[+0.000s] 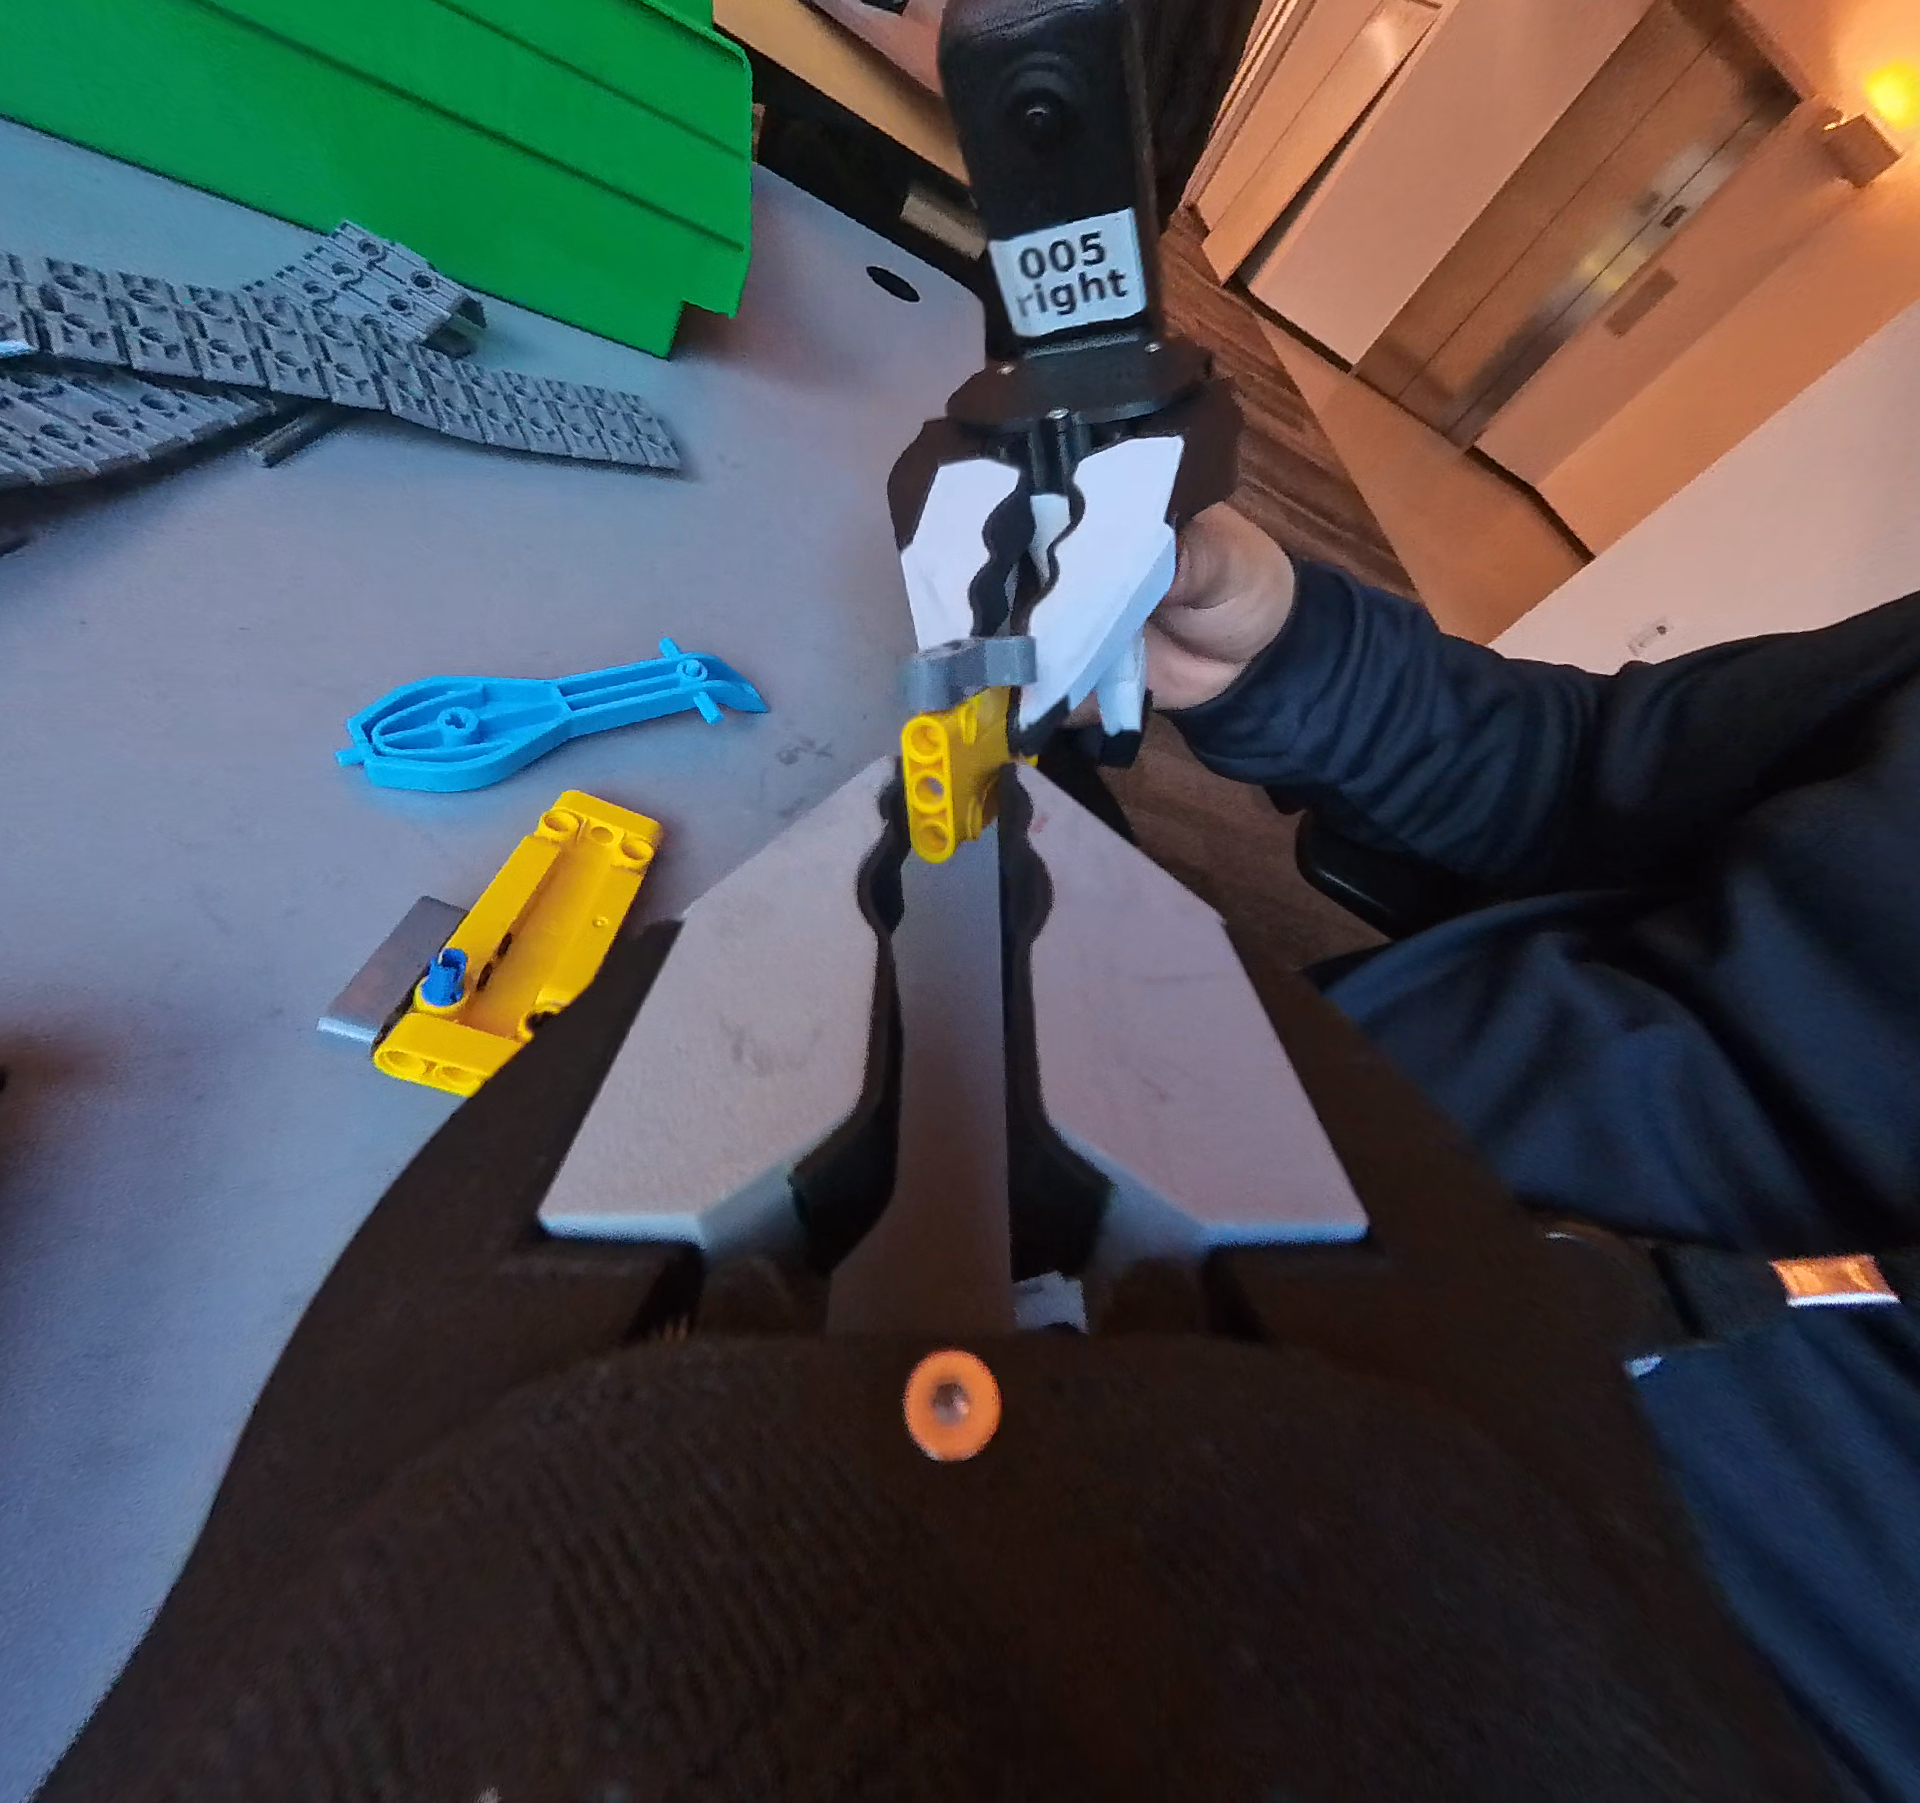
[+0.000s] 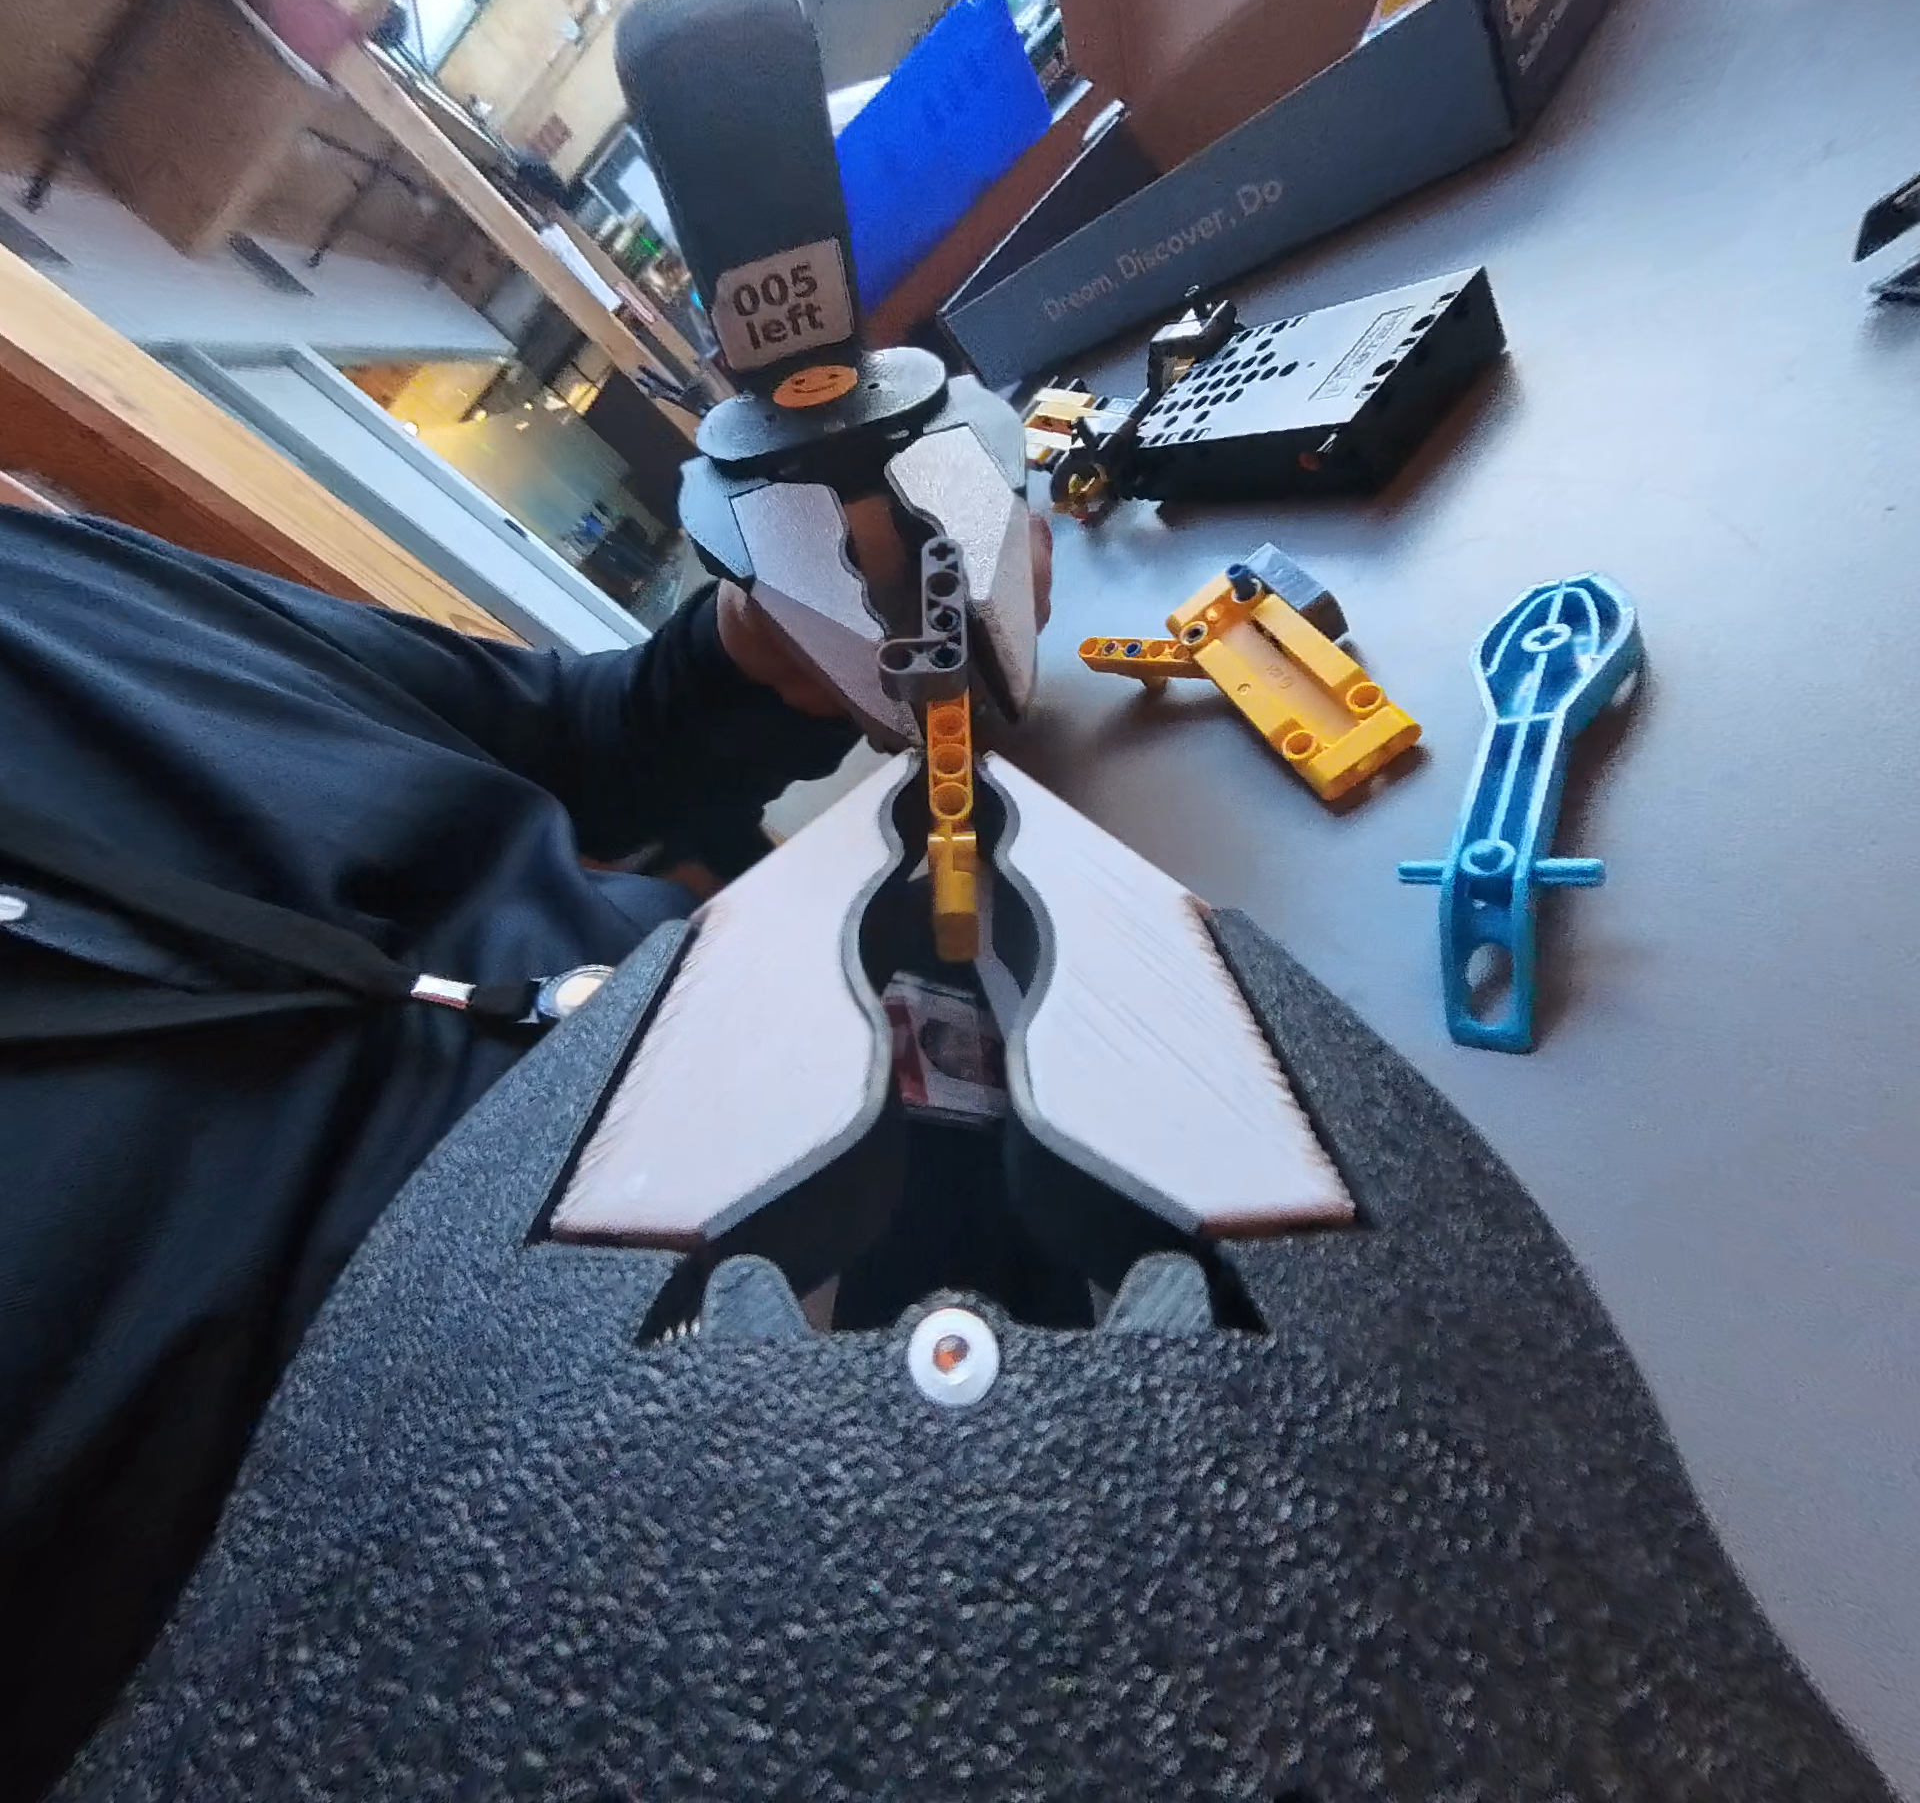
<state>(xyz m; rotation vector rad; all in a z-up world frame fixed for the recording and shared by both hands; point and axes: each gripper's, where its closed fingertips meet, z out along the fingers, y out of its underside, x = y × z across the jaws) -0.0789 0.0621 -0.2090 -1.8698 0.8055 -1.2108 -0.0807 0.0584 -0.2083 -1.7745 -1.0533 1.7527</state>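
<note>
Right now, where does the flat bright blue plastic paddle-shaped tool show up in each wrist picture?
Left wrist view: the flat bright blue plastic paddle-shaped tool lies on the grey table, left of centre.
Right wrist view: it lies at the right edge, lengthwise up and down.
Shared landmark: the yellow plastic studded frame piece lies beside it in both.

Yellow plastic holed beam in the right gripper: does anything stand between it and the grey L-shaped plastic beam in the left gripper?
Nothing visible does. The yellow plastic holed beam, held by the right gripper, appears to meet the grey L-shaped plastic beam in the left gripper. The yellow plastic frame lies aside on the table.
</note>
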